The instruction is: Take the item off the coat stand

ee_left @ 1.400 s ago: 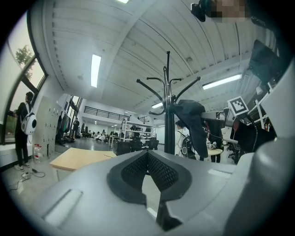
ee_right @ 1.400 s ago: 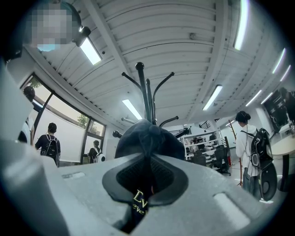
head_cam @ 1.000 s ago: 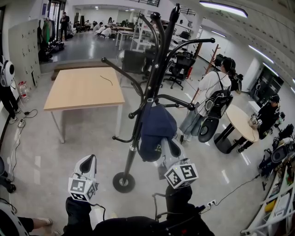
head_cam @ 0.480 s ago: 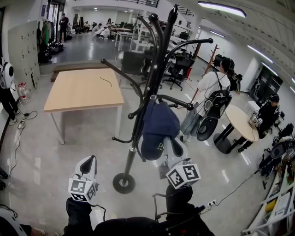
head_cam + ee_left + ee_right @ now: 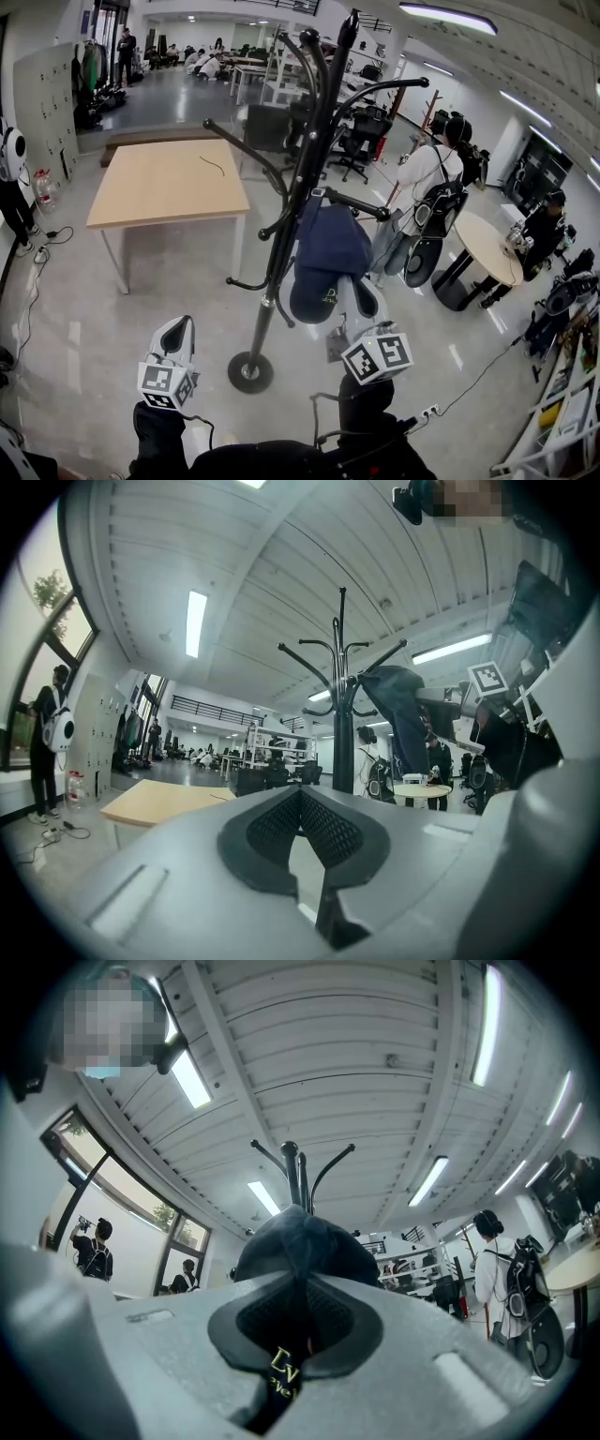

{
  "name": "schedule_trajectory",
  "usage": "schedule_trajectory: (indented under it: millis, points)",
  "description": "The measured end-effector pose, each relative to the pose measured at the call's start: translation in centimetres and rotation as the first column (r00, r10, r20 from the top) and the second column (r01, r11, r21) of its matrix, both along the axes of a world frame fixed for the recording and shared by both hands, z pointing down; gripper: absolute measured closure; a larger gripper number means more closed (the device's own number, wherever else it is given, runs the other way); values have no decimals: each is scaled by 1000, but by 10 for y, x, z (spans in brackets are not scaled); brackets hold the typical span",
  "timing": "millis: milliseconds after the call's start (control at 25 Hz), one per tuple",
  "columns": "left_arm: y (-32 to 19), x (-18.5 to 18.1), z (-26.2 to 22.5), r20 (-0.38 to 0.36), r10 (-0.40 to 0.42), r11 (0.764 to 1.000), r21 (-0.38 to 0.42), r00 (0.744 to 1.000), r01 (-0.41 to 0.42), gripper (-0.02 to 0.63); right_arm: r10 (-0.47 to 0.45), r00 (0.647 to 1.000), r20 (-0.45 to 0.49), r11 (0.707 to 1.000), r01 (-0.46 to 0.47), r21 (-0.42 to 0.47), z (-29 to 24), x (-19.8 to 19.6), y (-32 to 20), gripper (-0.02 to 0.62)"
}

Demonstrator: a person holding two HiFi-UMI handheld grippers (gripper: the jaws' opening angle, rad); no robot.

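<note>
The head view looks steeply down from close above the coat stand (image 5: 302, 187), the left gripper view faces that same stand level from slightly farther off, and the right gripper view tilts upward, right against the cap (image 5: 300, 1241).

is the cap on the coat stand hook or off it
On. The navy cap hangs from an arm of the coat stand, while the right gripper is shut on its lower edge.
</note>
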State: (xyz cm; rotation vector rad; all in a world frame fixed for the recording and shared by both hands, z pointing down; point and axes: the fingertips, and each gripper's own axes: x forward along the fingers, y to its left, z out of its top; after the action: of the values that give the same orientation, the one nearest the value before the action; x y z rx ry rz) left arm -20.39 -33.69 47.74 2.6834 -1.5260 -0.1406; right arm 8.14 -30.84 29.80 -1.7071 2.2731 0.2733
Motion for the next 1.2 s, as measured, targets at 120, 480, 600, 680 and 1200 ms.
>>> schedule_trajectory:
  millis: [120, 480, 600, 680, 1200]
  points:
    - [-1, -1, 2, 0, 4, 1000, -1, 1000, -4, 603, 5, 1000, 2, 1000, -5, 6, -2, 0, 2, 588]
    - [0, 11, 4, 4, 28, 1000, -3, 1000, -28, 603, 18, 1000, -5, 1000, -18, 12, -11, 9, 11, 588]
    - [3, 10, 4, 5, 31, 1000, -2, 999, -31, 603, 17, 1000, -10, 1000, -17, 11, -14, 9, 17, 588]
    - [3, 10, 2, 5, 32, 999, 3, 999, -32, 603, 20, 1000, -14, 1000, -20, 14, -16, 11, 20, 588]
    - [1, 20, 3, -4, 64, 998, 1, 998, -64, 603, 51, 998, -29, 997, -49, 55, -36, 17, 40, 588]
